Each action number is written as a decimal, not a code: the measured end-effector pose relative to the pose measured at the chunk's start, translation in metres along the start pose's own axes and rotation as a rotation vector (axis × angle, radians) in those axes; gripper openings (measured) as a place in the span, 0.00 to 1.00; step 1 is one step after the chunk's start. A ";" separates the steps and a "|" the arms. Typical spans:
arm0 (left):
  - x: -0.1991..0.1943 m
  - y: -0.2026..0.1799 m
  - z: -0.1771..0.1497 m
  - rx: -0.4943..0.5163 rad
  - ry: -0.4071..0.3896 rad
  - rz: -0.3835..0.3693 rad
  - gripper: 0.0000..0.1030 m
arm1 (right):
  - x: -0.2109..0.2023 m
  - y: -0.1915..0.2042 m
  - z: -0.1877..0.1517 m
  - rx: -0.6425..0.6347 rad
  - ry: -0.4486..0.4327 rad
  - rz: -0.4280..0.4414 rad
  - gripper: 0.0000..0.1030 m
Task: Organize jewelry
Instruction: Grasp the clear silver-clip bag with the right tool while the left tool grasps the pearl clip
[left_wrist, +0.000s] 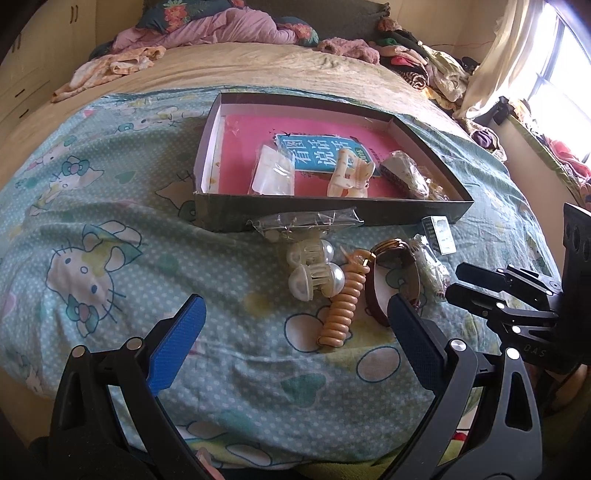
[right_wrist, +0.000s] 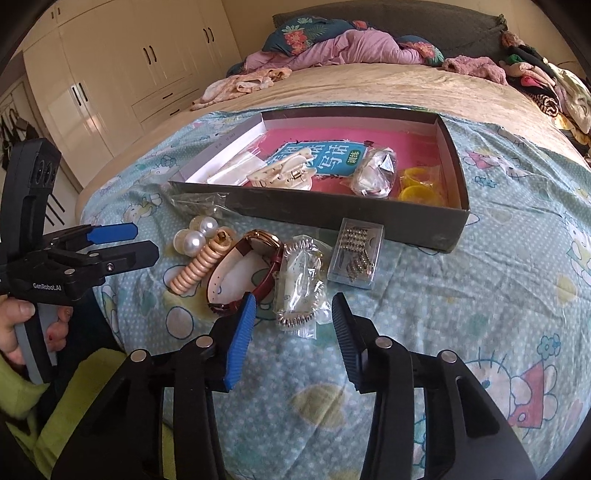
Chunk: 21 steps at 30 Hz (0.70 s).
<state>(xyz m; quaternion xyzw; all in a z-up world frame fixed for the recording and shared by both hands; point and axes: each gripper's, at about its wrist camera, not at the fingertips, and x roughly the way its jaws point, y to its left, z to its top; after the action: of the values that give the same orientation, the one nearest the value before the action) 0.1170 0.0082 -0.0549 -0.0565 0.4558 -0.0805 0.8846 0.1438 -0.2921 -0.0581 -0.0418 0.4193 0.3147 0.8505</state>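
Roughly halfway: clips and packets already in the box (right_wrist: 424, 225), watch (right_wrist: 255, 266), pearl clips (left_wrist: 314, 273) and bags left on the bedspread (left_wrist: 110, 184); both tongs (left_wrist: 295, 328) (right_wrist: 293, 314) parted, holding nothing.

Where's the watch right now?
On the bedspread in front of the box, the watch lies between the coil hair tie and a bagged trinket.
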 end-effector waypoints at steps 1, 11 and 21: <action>0.001 0.001 0.000 -0.001 0.002 -0.002 0.89 | 0.003 -0.001 0.000 0.001 0.008 0.003 0.38; 0.015 0.006 0.006 -0.029 0.032 -0.023 0.80 | 0.029 -0.005 -0.001 -0.016 0.033 -0.016 0.36; 0.038 0.011 0.013 -0.081 0.081 -0.083 0.57 | 0.037 -0.008 0.003 -0.024 0.013 0.021 0.33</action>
<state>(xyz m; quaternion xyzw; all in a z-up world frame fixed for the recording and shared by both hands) 0.1499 0.0116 -0.0793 -0.1080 0.4912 -0.1008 0.8584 0.1669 -0.2796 -0.0851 -0.0495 0.4213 0.3281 0.8440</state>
